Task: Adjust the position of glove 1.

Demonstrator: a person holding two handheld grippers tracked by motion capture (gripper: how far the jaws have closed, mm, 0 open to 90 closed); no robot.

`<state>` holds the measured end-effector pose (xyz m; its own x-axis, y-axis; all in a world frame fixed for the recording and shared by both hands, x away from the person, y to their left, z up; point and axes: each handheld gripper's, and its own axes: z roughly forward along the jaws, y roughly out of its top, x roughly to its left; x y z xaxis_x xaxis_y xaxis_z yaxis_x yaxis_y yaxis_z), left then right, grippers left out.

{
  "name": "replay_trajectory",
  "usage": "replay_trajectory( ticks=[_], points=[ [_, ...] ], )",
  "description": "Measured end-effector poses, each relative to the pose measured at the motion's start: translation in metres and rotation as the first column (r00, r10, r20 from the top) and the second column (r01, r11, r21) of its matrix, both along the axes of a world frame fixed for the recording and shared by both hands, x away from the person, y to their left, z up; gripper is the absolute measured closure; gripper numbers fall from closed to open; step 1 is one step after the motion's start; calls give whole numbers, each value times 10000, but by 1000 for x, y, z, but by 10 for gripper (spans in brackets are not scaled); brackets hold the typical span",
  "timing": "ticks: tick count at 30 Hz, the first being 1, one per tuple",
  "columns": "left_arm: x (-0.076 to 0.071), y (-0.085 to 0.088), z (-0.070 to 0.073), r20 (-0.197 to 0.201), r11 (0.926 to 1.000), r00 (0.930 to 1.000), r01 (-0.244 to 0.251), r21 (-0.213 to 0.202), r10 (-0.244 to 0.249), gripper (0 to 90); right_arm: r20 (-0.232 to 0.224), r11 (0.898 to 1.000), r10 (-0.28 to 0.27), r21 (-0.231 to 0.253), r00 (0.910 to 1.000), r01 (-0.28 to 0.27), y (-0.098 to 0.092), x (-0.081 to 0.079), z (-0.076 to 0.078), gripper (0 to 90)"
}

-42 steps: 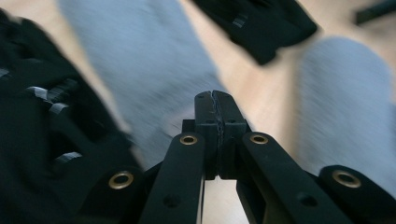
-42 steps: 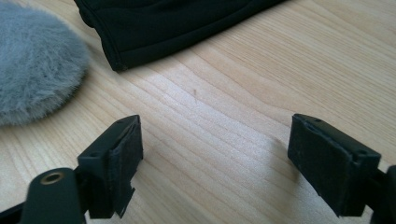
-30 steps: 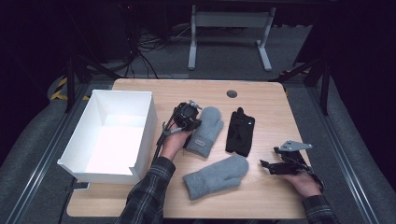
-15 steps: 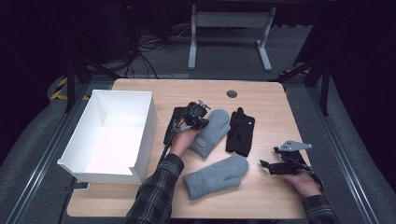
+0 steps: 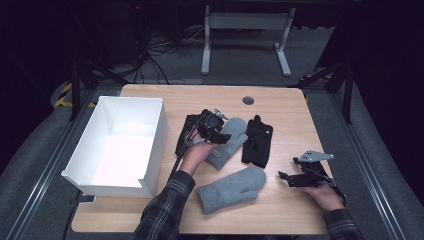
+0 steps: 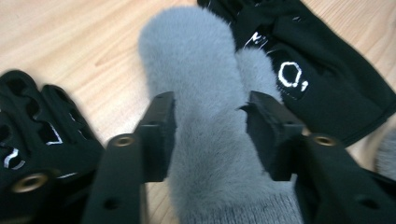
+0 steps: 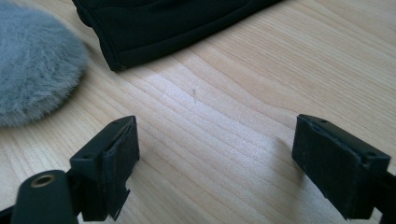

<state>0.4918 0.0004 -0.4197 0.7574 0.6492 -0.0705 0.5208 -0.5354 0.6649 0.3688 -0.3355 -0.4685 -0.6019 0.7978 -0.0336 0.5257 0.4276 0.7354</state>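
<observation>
The left forearm, in a plaid sleeve (image 5: 162,212), reaches up from the bottom edge and angles right toward the middle of the worktop. Its hand (image 5: 196,152) holds the left tongs (image 5: 214,131) low, jaws pointing away from the person and set partway apart, one on each side of soft grey material. The right hand (image 5: 325,194) rests near the right edge, holding the right tongs (image 5: 286,178) pointed left, jaws spread wide with nothing between them.

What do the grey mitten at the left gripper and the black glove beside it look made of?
Grey mitten: plush, fur-like pile with a ribbed knit cuff, likely synthetic. Black glove: smooth matte fabric with stitched edges and white print, perhaps fleece or softshell; uncertain.
</observation>
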Motion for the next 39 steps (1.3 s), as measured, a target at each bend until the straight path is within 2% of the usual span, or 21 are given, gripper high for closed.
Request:
replay_trajectory(
  ticks=[3, 6, 10, 13, 14, 19, 25, 30, 34, 39],
  points=[
    [3, -3, -12, -319, 10000, 9995, 31, 59, -29, 450, -2, 10000, 0, 2, 10000, 0, 0, 0, 0, 152],
    [3, -5, -19, -402, 9998, 9991, 108, 164, -102, 493, -4, 10000, -3, 9, 10000, 3, 0, 0, 0, 152],
    [2, -8, -20, -347, 9991, 9990, 282, 316, -271, 701, -6, 10000, 2, 1, 10000, -2, 0, 0, 0, 152],
    [2, -6, -18, -436, 9991, 9985, 333, 275, -321, 793, -9, 10000, 12, -4, 10000, -12, 0, 0, 0, 152],
    [3, -4, -18, -484, 9993, 9982, 355, 136, -348, 812, -5, 10000, 13, -4, 10000, -13, 0, 0, 0, 152],
    [3, 2, -8, -629, 9976, 9957, 674, -171, -683, 836, -9, 10000, 10, -1, 10000, -10, 0, 0, 0, 152],
    [-3, 9, 10, -528, 9908, 9914, 1163, -696, -1201, 836, -8, 10000, 12, -2, 10000, -12, 0, 0, 0, 151],
    [-14, 13, 27, -514, 9855, 9859, 1555, -676, -1591, 836, -5, 10000, 11, 1, 10000, -11, 0, 0, 0, 151],
    [-23, 15, 35, -461, 9777, 9784, 1983, -694, -2017, 836, -6, 10000, 13, -2, 10000, -13, 0, 0, 0, 152],
    [-35, 19, 42, -620, 9686, 9679, 2392, -684, -2435, 836, -13, 10000, 1, 10, 10000, -1, 0, 0, 0, 151]
  ],
)
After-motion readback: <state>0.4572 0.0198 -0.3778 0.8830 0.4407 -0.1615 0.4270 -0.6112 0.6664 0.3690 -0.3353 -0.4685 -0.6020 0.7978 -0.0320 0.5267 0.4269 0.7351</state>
